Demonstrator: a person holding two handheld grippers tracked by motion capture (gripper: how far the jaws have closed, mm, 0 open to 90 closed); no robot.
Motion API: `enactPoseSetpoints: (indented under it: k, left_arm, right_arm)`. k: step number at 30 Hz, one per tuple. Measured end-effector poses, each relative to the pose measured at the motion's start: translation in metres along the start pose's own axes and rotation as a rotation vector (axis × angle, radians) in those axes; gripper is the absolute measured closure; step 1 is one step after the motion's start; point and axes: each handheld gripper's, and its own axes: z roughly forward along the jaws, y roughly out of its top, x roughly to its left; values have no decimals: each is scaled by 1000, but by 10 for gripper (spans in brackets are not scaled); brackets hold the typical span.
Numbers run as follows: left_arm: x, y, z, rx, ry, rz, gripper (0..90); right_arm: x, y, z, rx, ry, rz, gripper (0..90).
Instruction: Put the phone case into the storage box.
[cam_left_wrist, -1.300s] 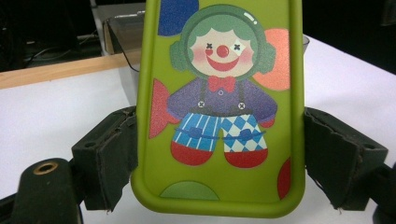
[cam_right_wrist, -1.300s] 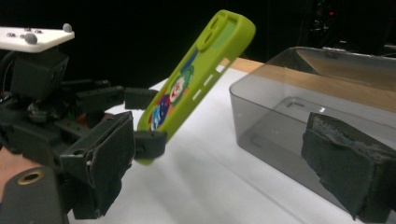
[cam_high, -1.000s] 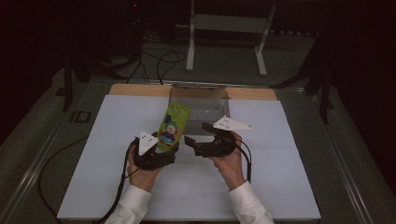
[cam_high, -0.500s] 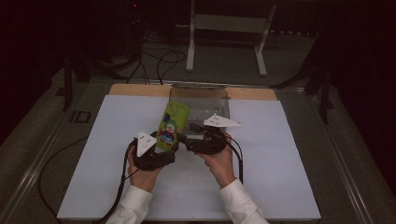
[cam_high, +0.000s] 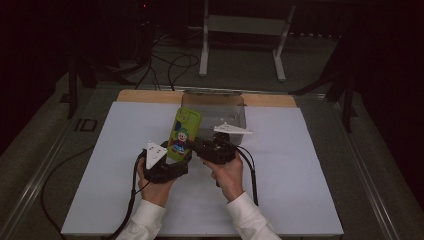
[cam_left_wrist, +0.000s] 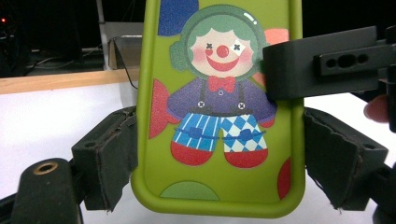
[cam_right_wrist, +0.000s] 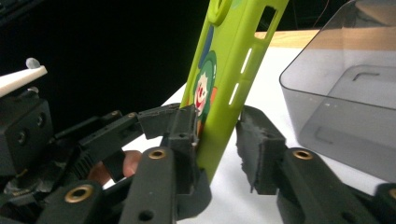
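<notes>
Left gripper (cam_left_wrist: 219, 163) is clamping the green phone case (cam_left_wrist: 219, 116) by its long edges, pads pressing both sides, and is holding it upright above the white table (cam_high: 300, 165). Right gripper (cam_right_wrist: 217, 140) is straddling the case's edge from the side; one pad is touching the printed face, the other is standing slightly off the back, so it is not fully closed. Behind, a clear grey bin (cam_high: 220, 107) is sitting near the table's far edge.
</notes>
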Motion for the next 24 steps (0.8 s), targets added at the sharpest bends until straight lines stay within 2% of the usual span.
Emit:
enactPoseSetpoints:
  k: [3, 7, 13, 19, 24]
  left_arm:
    - [-1, -1, 0, -8, 13, -11, 160]
    - [-3, -4, 1, -13, 25, -46, 160]
    - [-5, -7, 2, -8, 39, -68, 160]
    - [-4, -6, 3, 2, 11, -79, 156]
    - [-3, -3, 3, 7, 2, -61, 149]
  right_arm:
    - [1, 0, 1, -3, 3, 6, 729]
    - [2, -1, 3, 3, -3, 26, 733]
    - [2, -2, 5, 12, -6, 47, 767]
    - [3, -2, 3, 20, -15, 48, 783]
    - [5, -1, 2, 1, -16, 39, 784]
